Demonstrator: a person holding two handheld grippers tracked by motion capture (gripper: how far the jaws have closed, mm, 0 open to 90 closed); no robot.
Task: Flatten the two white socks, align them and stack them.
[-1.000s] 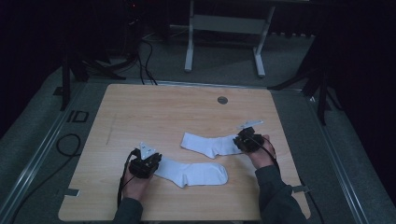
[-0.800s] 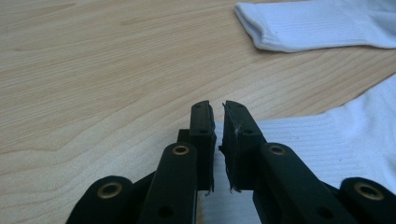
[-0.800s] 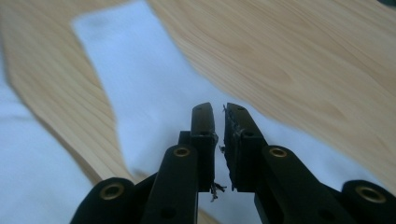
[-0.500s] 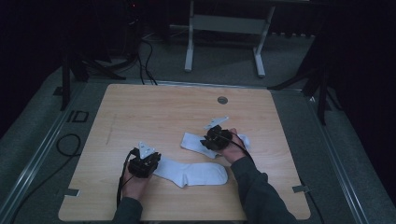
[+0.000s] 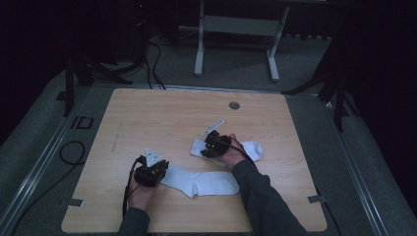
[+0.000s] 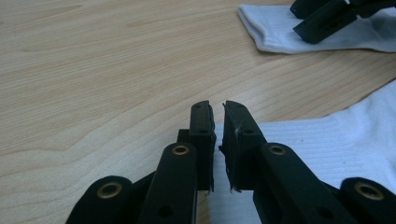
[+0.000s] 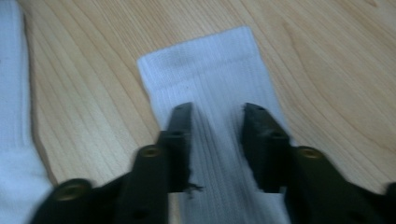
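I see a light wooden bench with two white socks on it; I take the near sock as my landmark, lying flat towards the front edge of the bench, its ribbed cuff end pointing to my left gripper. That gripper sits at the sock's cuff end, held in my left hand; in the left gripper view its fingers stand nearly together with a thin slit between them, and the ribbed white edge of the near sock lies right at and beneath them, but I cannot tell whether cloth is pinched or the fingers just rest over it. The far sock lies just beyond the near sock, towards the back and right, apart from it. My right gripper hovers over the far sock's cuff end, held by my right hand. In the right gripper view its fingers are released, spread wide, with the ribbed cuff of the far sock running between and under them, and a strip of the near sock along the left edge. A small round grommet sits in the bench well beyond both socks
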